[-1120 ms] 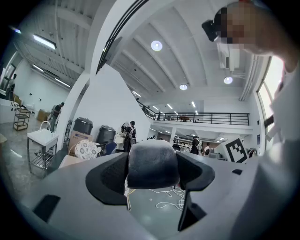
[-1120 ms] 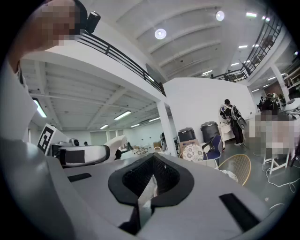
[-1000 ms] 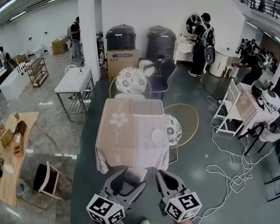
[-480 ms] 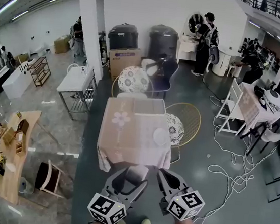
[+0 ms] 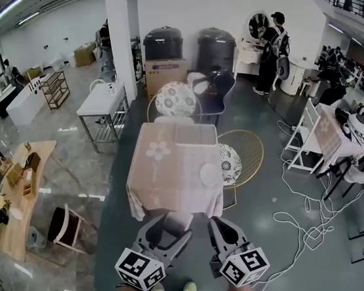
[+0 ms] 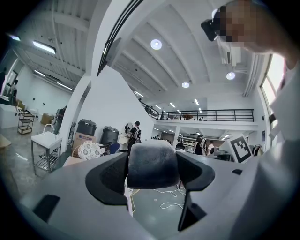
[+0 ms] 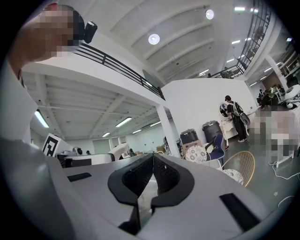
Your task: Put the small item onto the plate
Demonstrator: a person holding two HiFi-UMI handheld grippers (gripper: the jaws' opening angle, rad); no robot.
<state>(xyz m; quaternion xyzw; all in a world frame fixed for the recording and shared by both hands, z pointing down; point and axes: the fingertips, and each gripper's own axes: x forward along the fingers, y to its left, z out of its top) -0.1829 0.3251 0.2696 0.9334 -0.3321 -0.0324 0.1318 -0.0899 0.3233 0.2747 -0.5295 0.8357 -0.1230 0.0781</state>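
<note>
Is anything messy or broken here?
Nothing looks spilled or broken. The only untidy bit is the white cable looping loose over the floor to the right of the table. The plate lies flat, and the small item sits in the left gripper.

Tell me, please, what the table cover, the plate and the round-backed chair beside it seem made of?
The table cover: likely cloth, matte pink, its edges hanging in folds. The plate: ceramic or plastic, plain white; too small to tell. The chair: probably thin gold-coloured metal wire, floor showing through its lattice.

Black bins (image 5: 163,44), wire chair (image 5: 250,150), cables (image 5: 291,217)
</note>
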